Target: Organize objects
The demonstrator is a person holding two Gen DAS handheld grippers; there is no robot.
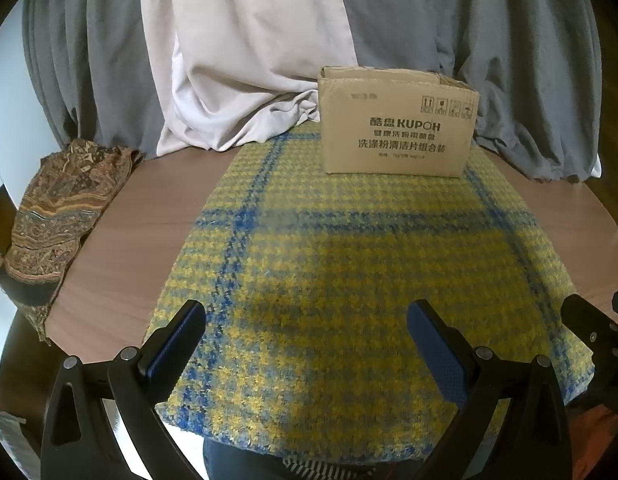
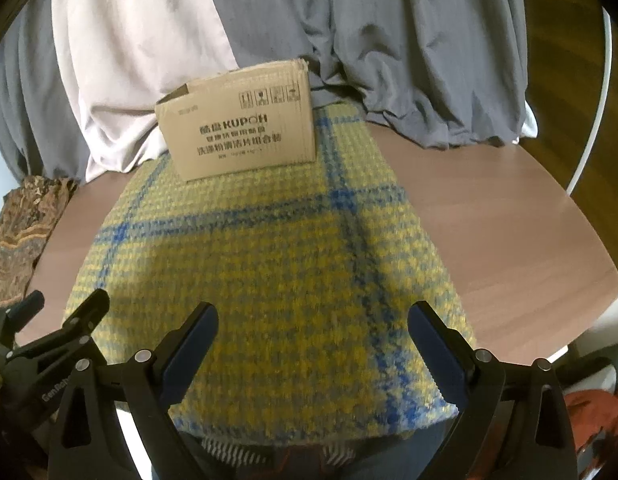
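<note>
- The left gripper [image 1: 305,344] hovers with its jaws spread wide and nothing between them, over the near edge of the yellow-and-blue plaid blanket [image 1: 349,264].
- The right gripper [image 2: 313,344] is likewise wide and unladen.
- The cardboard box [image 1: 397,120] sits at the blanket's far edge, on the round table [image 1: 149,216].
- A patterned brown cloth [image 1: 57,216] drapes over the table's left edge.

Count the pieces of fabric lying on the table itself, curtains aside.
2: the yellow and blue plaid scarf spread across the middle under the cardboard box, and a brown paisley scarf at the left edge. Others may be hidden.
</note>
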